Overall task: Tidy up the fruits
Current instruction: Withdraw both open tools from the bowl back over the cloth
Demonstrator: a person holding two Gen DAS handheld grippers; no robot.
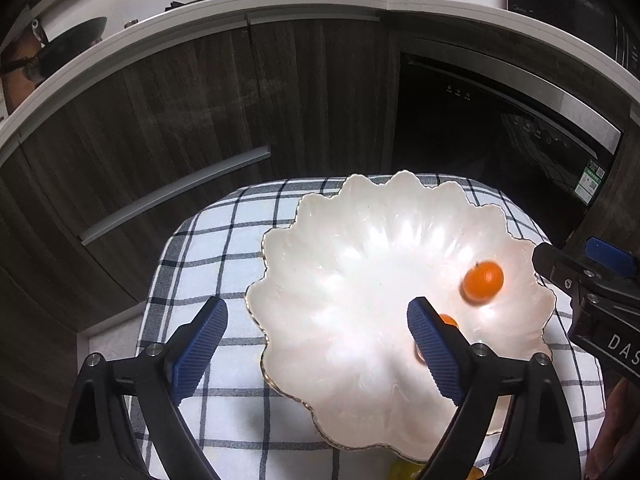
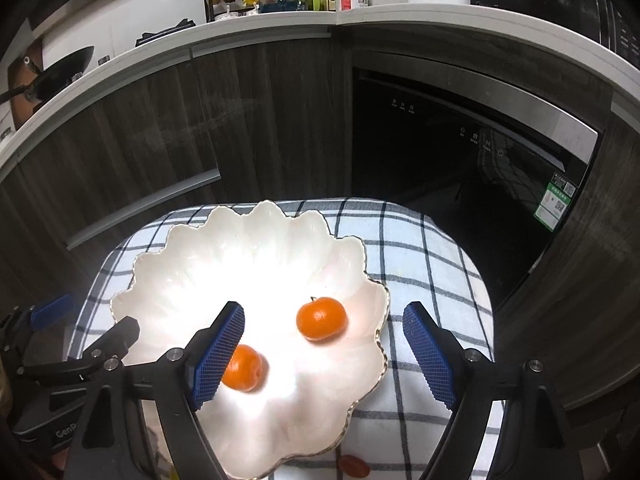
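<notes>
The fingers of the left gripper [image 1: 318, 344] are seen spread wide in the lower half of the left wrist view, with nothing pinched between them; only the rim and white inside of the scalloped bowl [image 1: 360, 208] lie in the gap. The fingers of the right gripper [image 2: 324, 352] are likewise spread apart in the lower part of the right wrist view, and nothing is pressed by their blue pads.

Just off the inner face of the right gripper's left finger [image 2: 218, 354], a mandarin [image 2: 243, 368] is partly hidden, resting on the bowl's floor. A second mandarin [image 2: 321, 318] lies free between the two right fingers, a little above their tips in the frame and touching neither. In the left wrist view that fruit is blurred, so it may be rolling.

Both fruits are judged to have been placed in the bowl, the fingers standing wide to clear them. The bowl rests on a checked cloth [image 2: 420, 264] over the surface. At the bottom edge, a small red fruit [image 2: 354, 465] lies on the cloth outside the bowl, presumably to be gathered.
</notes>
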